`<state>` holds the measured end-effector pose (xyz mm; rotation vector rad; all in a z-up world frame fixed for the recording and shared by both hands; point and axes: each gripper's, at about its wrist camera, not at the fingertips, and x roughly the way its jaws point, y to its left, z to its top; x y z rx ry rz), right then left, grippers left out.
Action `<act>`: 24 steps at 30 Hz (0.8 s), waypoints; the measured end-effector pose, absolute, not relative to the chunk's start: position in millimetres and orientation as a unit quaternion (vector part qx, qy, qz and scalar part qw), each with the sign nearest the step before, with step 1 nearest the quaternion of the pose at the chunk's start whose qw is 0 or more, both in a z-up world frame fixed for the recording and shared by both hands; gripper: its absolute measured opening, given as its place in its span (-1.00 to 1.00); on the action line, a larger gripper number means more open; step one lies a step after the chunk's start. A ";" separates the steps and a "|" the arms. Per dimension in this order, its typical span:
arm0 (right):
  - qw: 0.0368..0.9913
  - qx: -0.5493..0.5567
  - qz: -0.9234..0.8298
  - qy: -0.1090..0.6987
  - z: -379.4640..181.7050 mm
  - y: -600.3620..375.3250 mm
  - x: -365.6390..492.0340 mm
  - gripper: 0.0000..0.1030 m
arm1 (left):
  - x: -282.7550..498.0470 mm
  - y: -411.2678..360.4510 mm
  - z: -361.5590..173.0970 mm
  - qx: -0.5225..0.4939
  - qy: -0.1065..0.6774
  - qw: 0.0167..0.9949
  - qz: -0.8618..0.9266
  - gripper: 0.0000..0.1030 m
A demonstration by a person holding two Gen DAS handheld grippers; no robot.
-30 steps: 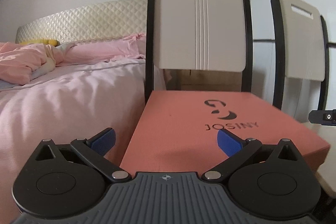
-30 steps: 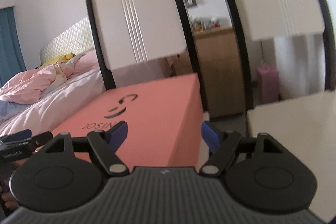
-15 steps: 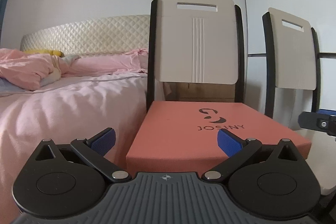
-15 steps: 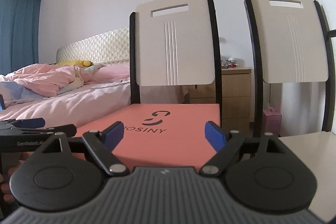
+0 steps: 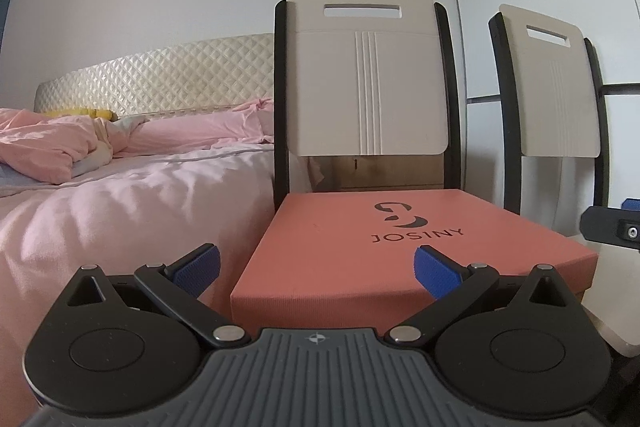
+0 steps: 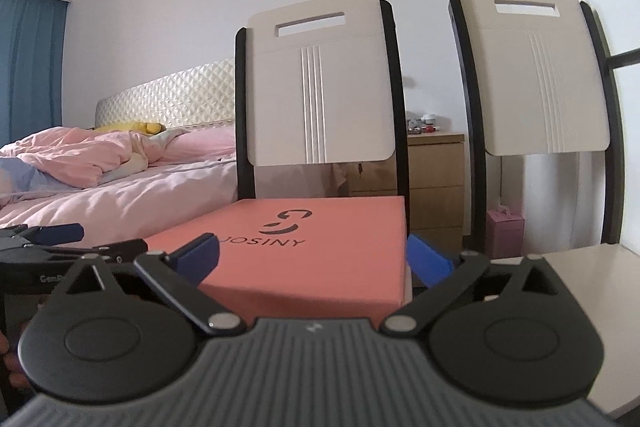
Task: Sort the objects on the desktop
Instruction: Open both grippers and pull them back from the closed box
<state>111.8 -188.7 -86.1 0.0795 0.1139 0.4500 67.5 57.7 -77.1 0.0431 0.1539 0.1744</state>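
A salmon-pink box printed JOSINY lies flat in front of a pale chair back. My left gripper is open just short of the box's near edge, and its blue pads touch nothing. My right gripper faces the same box from the right. Its jaws are opening wide; the box's near corner shows between the pads, which do not press on it. The right gripper's finger shows at the right edge of the left wrist view. The left gripper shows low on the left in the right wrist view.
A bed with pink bedding runs along the left. A second chair back stands to the right, with a white tabletop below it. Behind are a wooden nightstand and a small pink box on the floor.
Both grippers have drawn back from the box, so it looks smaller. The right wrist view has rolled level, and the right gripper's pads have spread wider.
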 end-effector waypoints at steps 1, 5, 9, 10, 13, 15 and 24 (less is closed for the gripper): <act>0.973 0.041 0.222 0.058 -86.3 -189.3 112.5 1.00 | 67.7 57.3 -77.5 0.022 0.077 0.993 0.088 1.00; 0.973 0.043 0.217 0.064 -87.1 -189.4 112.3 1.00 | 69.8 55.8 -78.9 0.024 0.084 0.992 0.091 1.00; 0.974 0.035 0.213 0.063 -87.6 -188.5 109.6 1.00 | 70.3 56.1 -79.3 0.023 0.087 0.992 0.093 1.00; 0.975 0.034 0.211 0.063 -88.2 -188.4 109.7 1.00 | 70.1 56.0 -79.3 0.021 0.087 0.992 0.092 1.00; 0.977 0.030 0.200 0.063 -89.7 -187.8 110.8 1.00 | 70.8 55.2 -80.4 0.023 0.091 0.991 0.092 1.00; 0.979 0.025 0.195 0.058 -89.9 -187.0 111.0 1.00 | 71.4 55.5 -80.9 0.023 0.093 0.991 0.095 1.00; 0.981 0.020 0.182 0.057 -91.3 -187.5 112.9 1.00 | 72.8 55.5 -81.1 0.023 0.096 0.990 0.102 1.00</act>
